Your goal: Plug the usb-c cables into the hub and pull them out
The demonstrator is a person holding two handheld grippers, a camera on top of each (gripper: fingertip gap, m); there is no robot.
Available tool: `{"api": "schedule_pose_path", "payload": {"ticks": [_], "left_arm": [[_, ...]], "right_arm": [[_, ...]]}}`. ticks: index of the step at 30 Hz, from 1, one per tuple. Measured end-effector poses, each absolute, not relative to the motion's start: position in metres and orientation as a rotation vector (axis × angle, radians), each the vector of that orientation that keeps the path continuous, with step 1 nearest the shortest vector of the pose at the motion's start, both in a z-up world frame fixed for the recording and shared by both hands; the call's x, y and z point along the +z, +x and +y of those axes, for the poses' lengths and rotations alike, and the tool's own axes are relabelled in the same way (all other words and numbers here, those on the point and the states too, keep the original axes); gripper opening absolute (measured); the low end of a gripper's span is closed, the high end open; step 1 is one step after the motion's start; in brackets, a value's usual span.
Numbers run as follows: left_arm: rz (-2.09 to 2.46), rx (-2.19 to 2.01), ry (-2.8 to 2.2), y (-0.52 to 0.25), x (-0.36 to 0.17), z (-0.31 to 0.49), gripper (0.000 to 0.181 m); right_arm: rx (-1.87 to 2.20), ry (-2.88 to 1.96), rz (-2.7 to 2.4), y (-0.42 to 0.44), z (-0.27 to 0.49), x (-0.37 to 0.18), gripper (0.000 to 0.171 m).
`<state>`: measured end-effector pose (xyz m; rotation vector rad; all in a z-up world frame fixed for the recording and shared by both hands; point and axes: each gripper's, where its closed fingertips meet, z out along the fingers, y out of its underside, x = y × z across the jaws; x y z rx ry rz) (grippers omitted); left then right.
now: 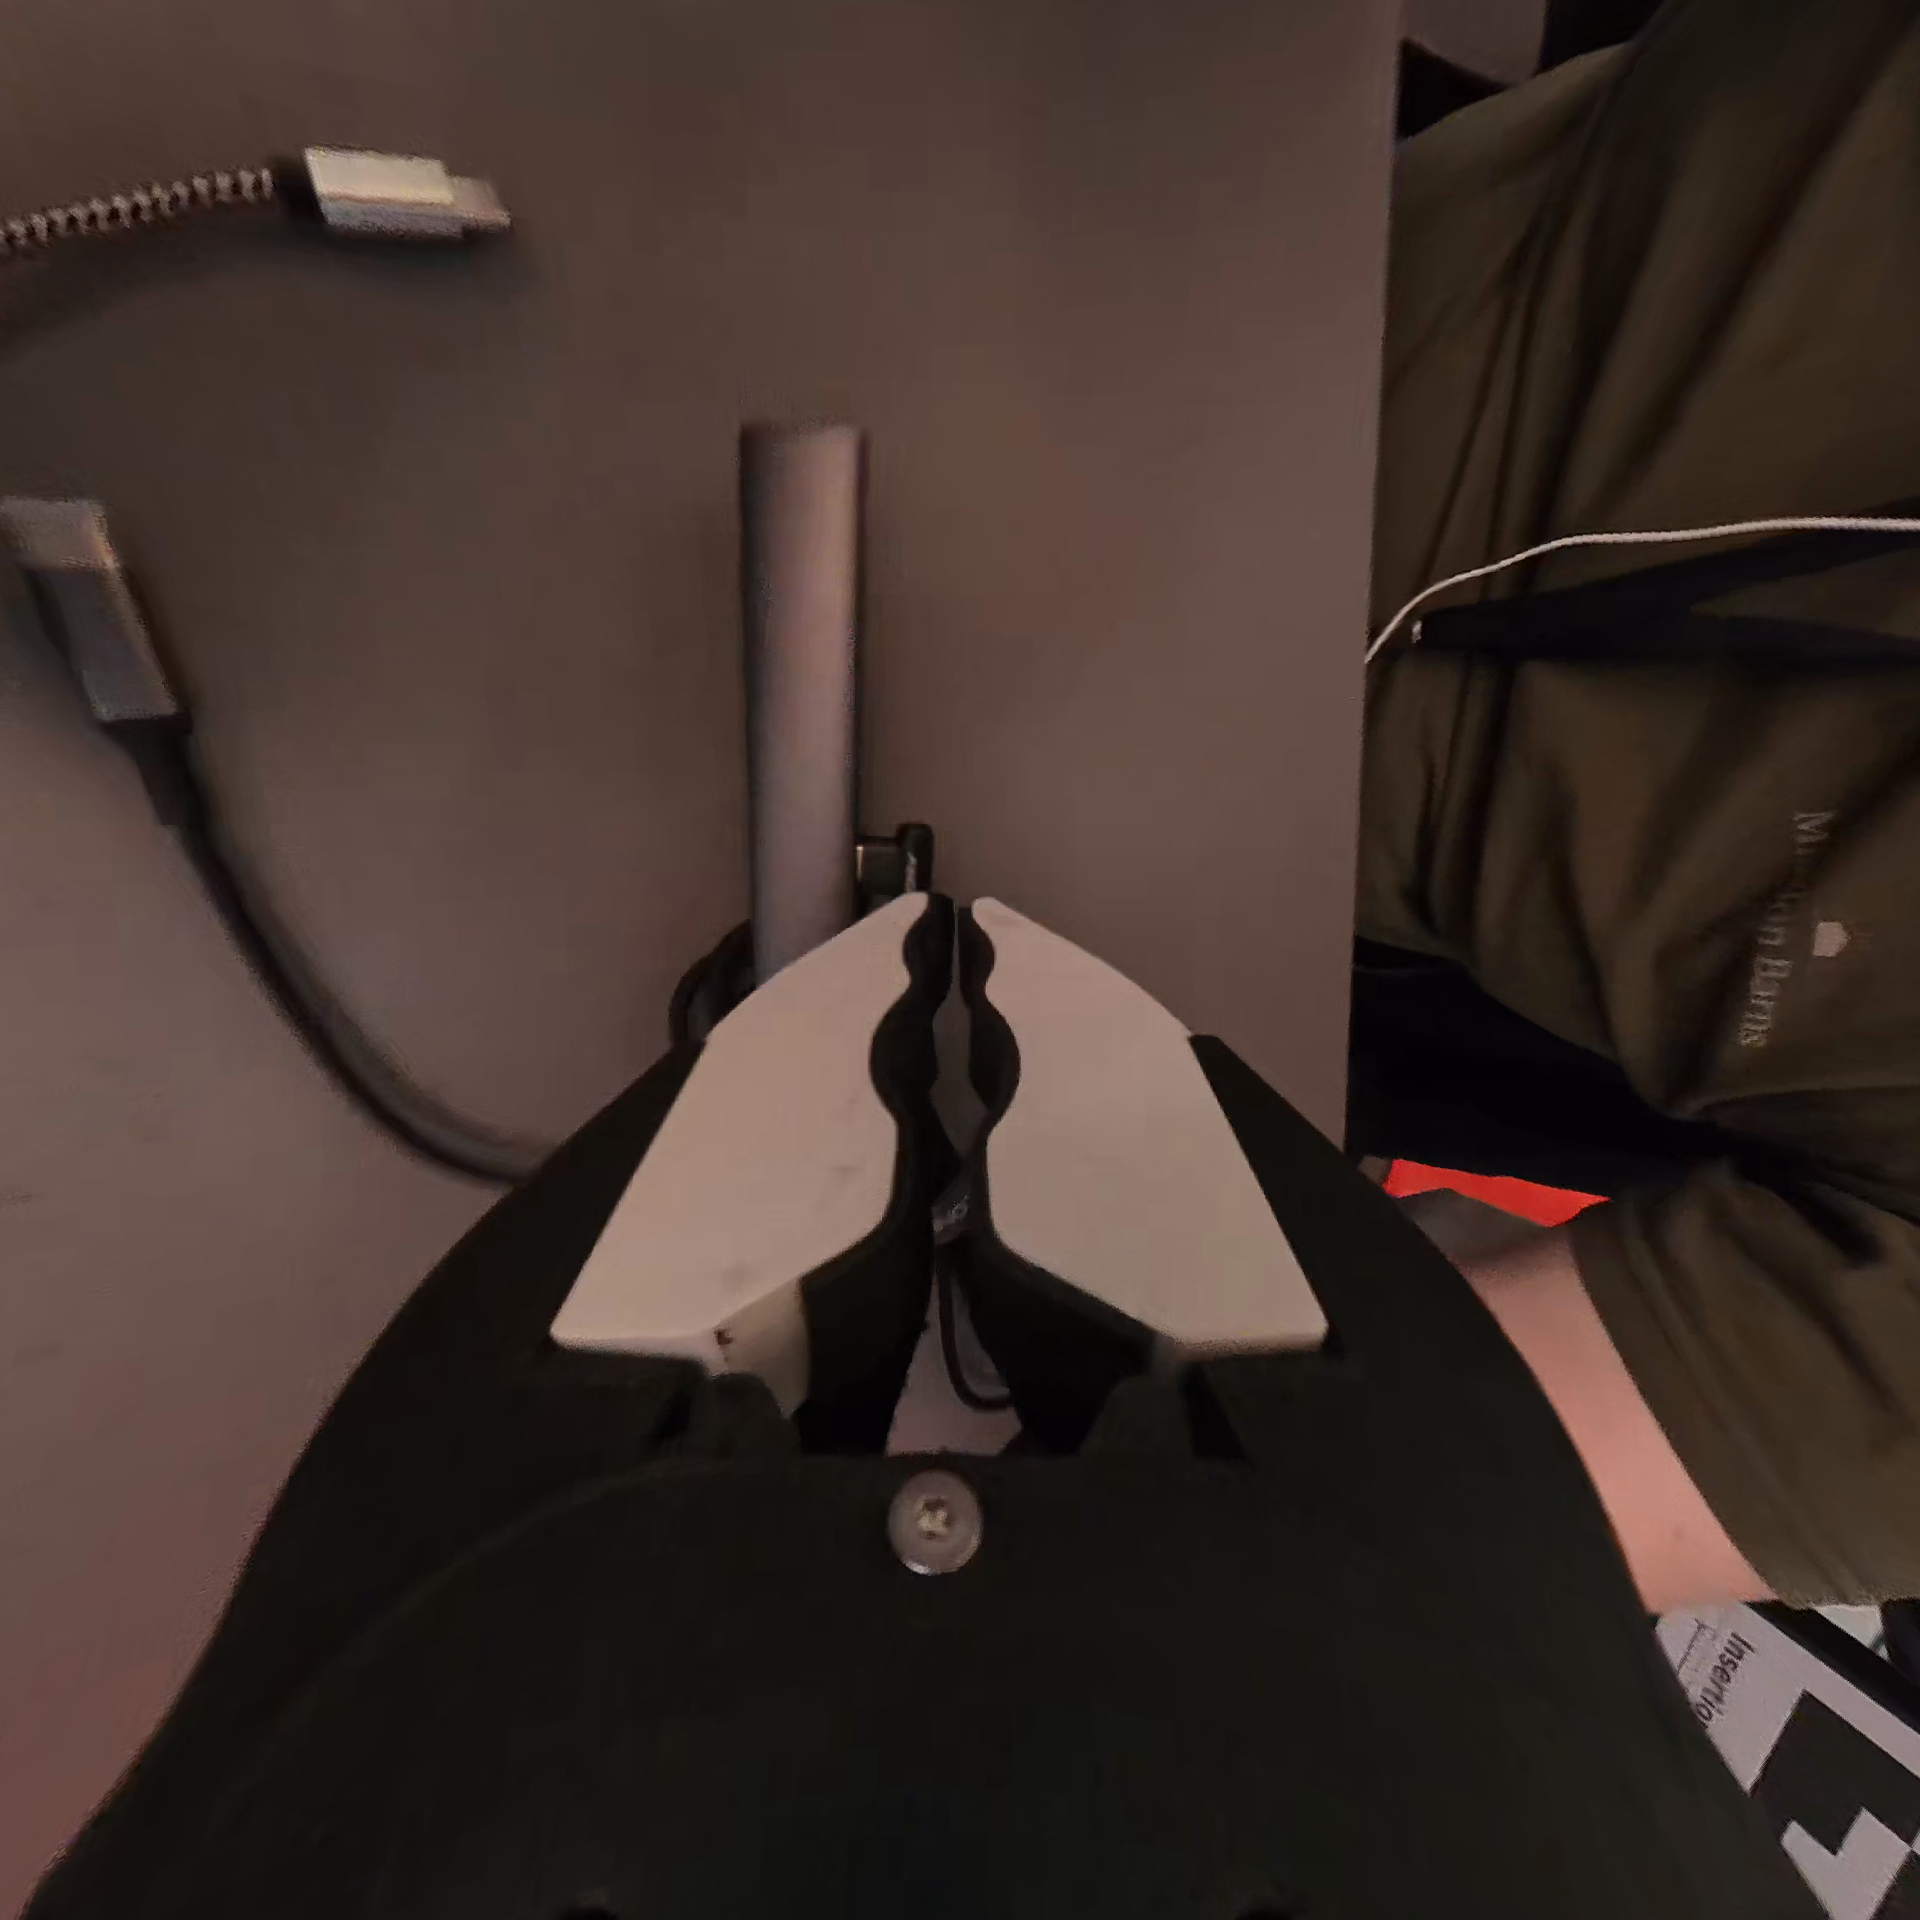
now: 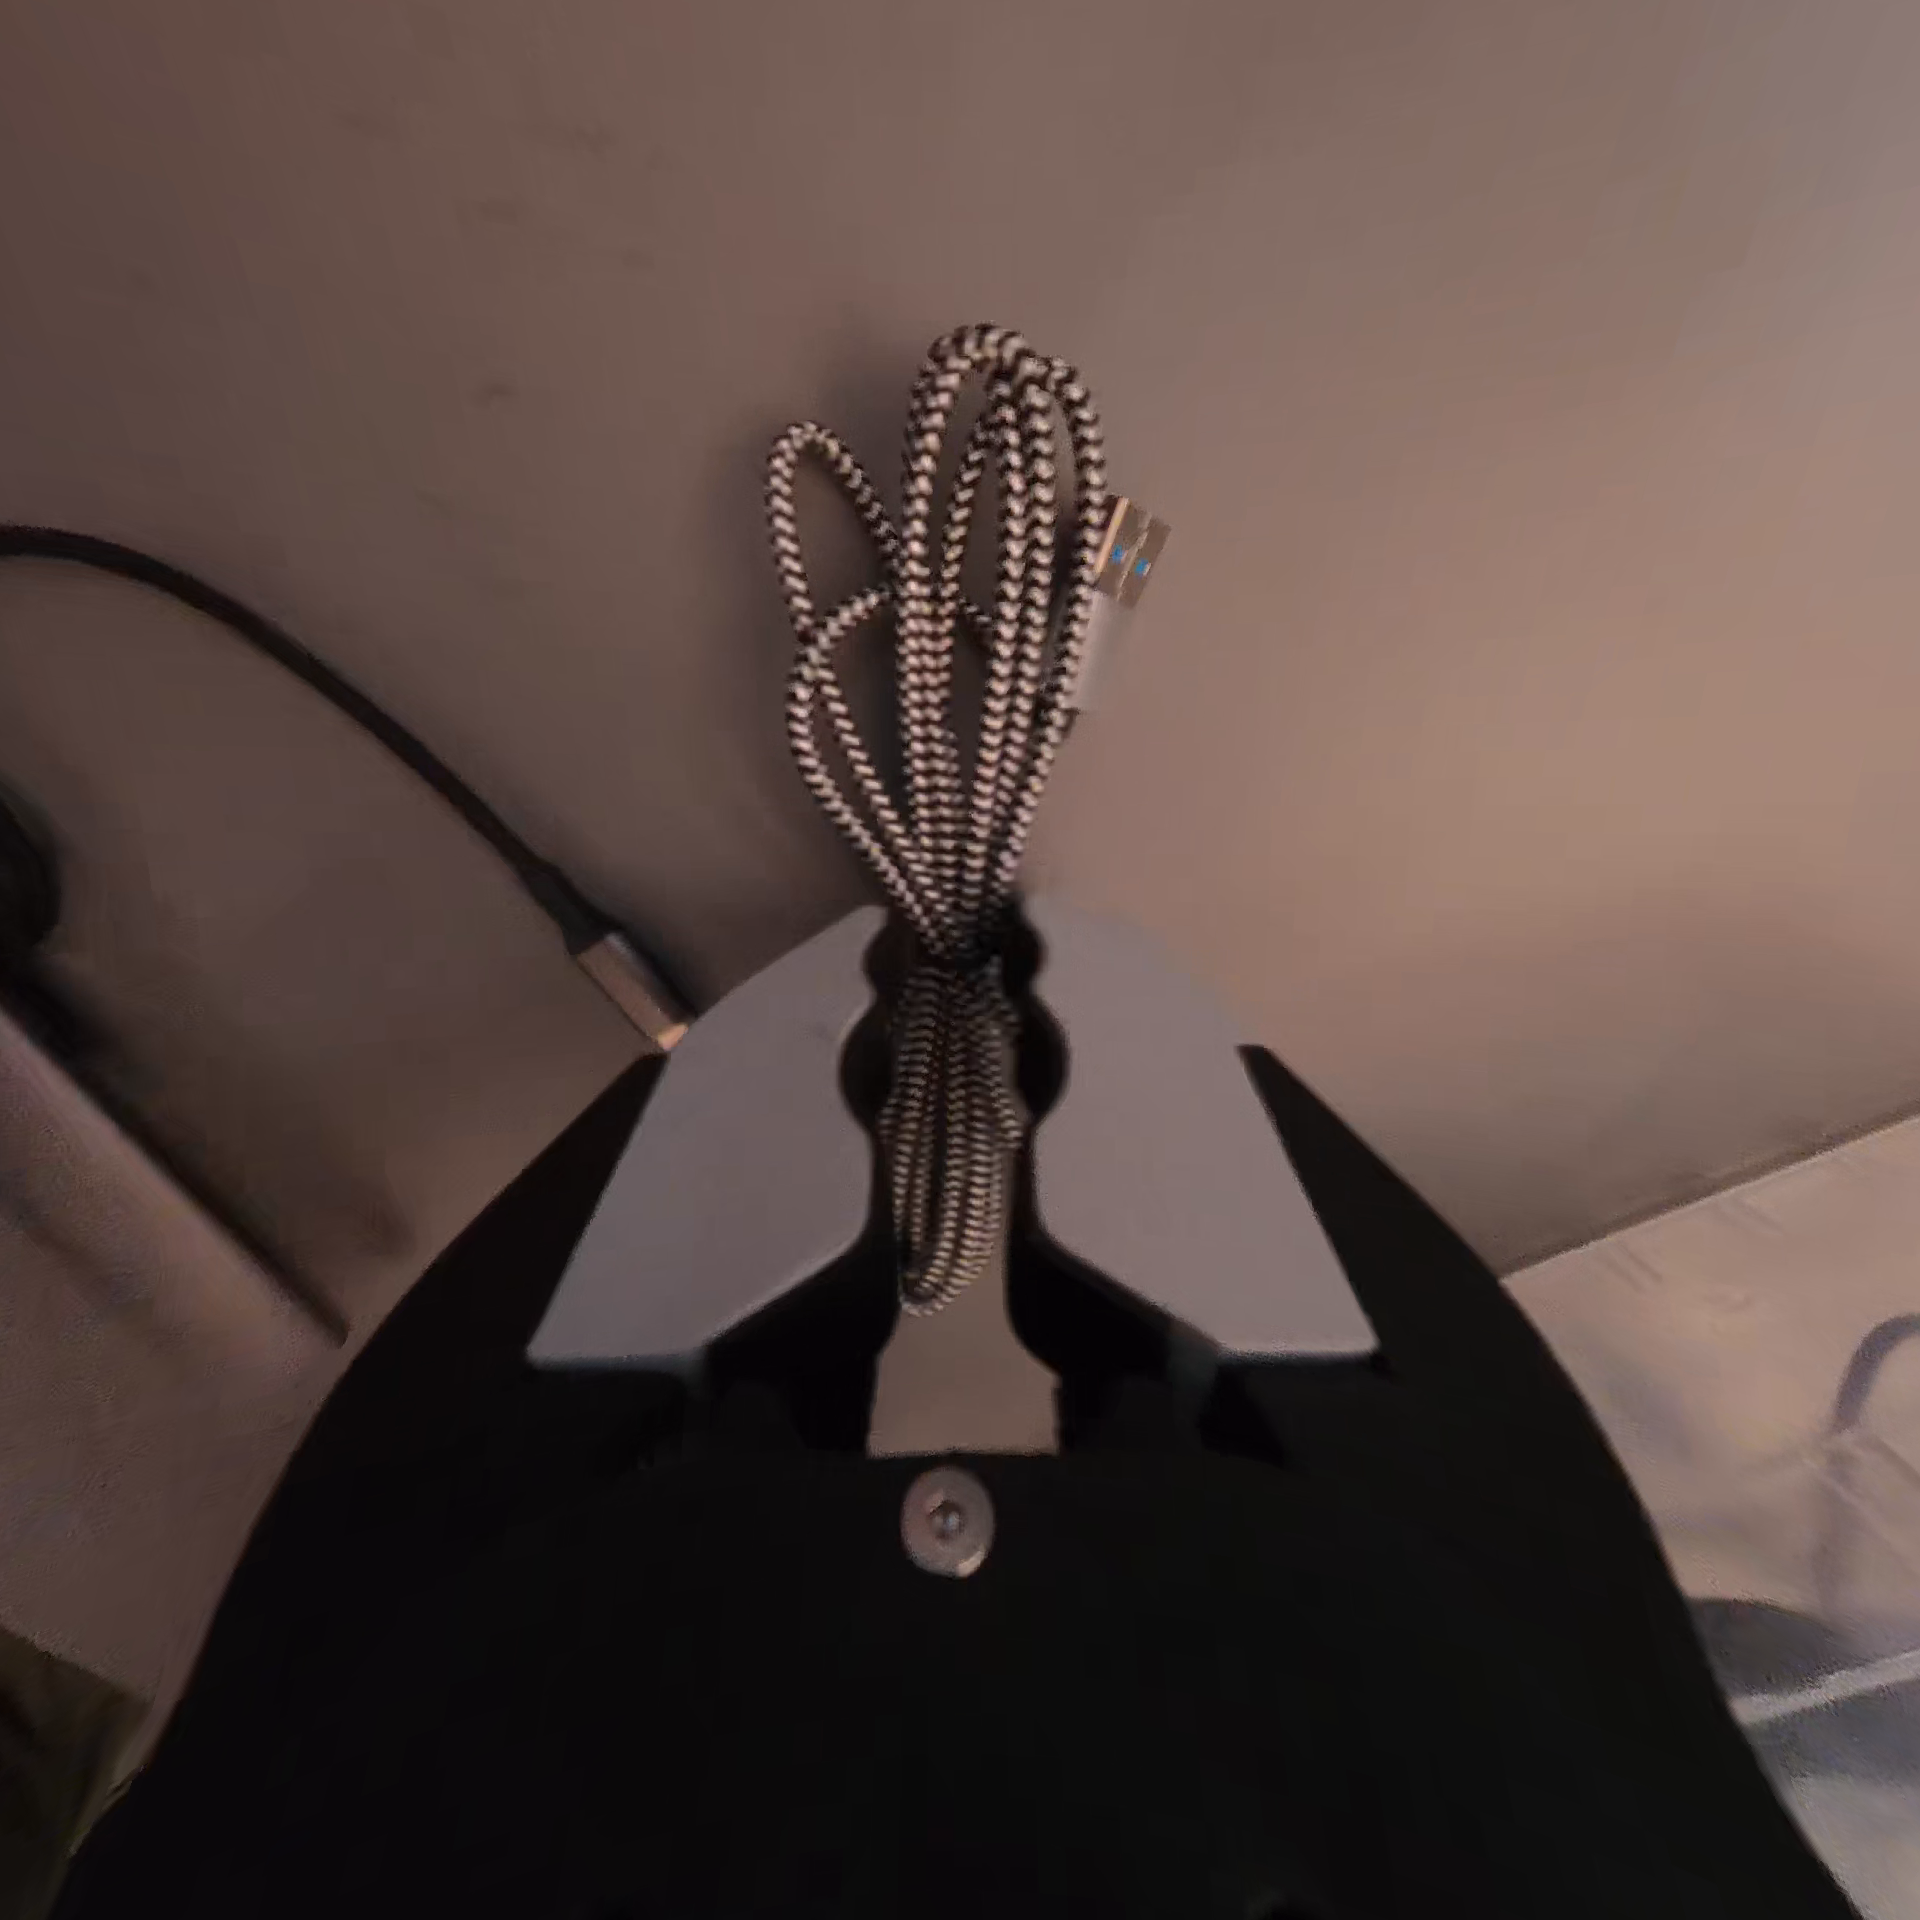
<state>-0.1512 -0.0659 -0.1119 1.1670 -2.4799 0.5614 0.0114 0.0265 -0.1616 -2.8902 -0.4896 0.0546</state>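
Here, in the left wrist view, the left gripper had its jaws drawn almost together, with only a thin slit between the white fingers. A thin dark cable ran down between them, though whether the jaws actually pinched it could not be told. Just past the tips stood the grey hub, a slim bar seen edge-on on the grey surface. A small black plug sat against the hub's right side near the fingertips. To the left, a silver connector on a braided cable lay well apart from the hub, and a grey connector with a dark cord lay lower down. A person in an olive jacket stood past the surface's right edge.

In the right wrist view, the right gripper had its jaws closed on a bundle of black-and-white braided cable, whose loops fanned out beyond the tips. A silver plug on that bundle stuck out to the right. At left a black cable with a metal end rested on the surface
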Motion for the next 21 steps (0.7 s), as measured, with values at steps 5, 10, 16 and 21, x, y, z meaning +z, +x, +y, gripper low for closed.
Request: {"api": "schedule_pose_path", "payload": {"ticks": [5, 10, 16, 21], "left_arm": [[-2.445, 0.679, 1.196, -0.142, -0.101, -0.069, 0.01], [-2.489, 0.915, 1.348, -0.119, -0.069, -0.049, 0.014], [-2.384, 1.38, 1.599, -0.076, -0.028, -0.016, 0.021], [-2.234, 1.673, 1.658, -0.057, -0.007, -0.006, 0.031]], "right_arm": [[0.092, -2.908, -0.442, 0.018, 0.026, -0.161, 0.016], [0.133, -2.746, -0.316, 0.029, 0.039, -0.123, 0.016], [0.394, -2.275, -0.382, 0.005, 0.046, -0.019, 0.015], [0.512, -1.87, -0.392, -0.018, 0.04, 0.06, 0.016]]}}
